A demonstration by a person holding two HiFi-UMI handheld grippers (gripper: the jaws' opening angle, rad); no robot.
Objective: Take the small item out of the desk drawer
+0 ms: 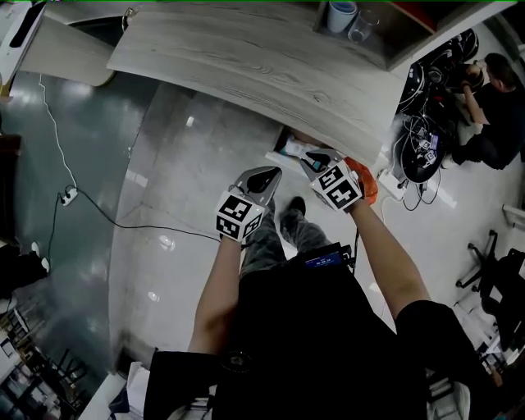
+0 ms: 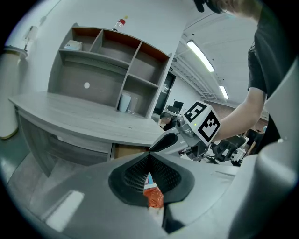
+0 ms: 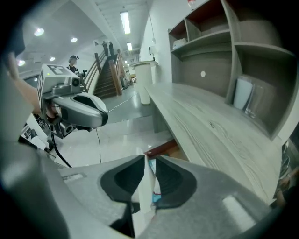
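head view / desk: curved grey wood desk point(image 1: 246, 57) across the top, person standing in front of it
head view / drawer: drawer point(image 1: 289, 148) open under the desk edge, contents too small to tell
head view / left gripper: left gripper point(image 1: 264, 175) held out over the floor, clear of the desk and to the left of the drawer
head view / right gripper: right gripper point(image 1: 314, 157) tip just at the drawer front; hand behind it wears an orange glove point(image 1: 367, 182)
head view / extras: cup point(image 1: 342, 15) in the shelf on the desk, power strip point(image 1: 69, 195) on the floor far left
left gripper view / jaws: left gripper point(image 2: 149, 155) pads pressed together, clamped on a small packet point(image 2: 153, 196)
left gripper view / packet: crumpled, orange-red with a white and blue end, out of the drawer, sitting low between the pads
left gripper view / background: desk point(image 2: 70, 116), brown drawer point(image 2: 128, 150) opening below it, right gripper point(image 2: 161, 144) just ahead, shelf unit point(image 2: 112, 70) with a cup point(image 2: 124, 101)
right gripper view / jaws: right gripper point(image 3: 147, 158) nearly closed, pinching a thin white piece point(image 3: 145, 191) seen edge-on, teal bit beside it; can't tell what it is
right gripper view / drawer: drawer point(image 3: 161, 149) right past the jaw tips, under the desk point(image 3: 205, 126)
right gripper view / left gripper: left gripper point(image 3: 100, 116) off to the side, well apart from the drawer
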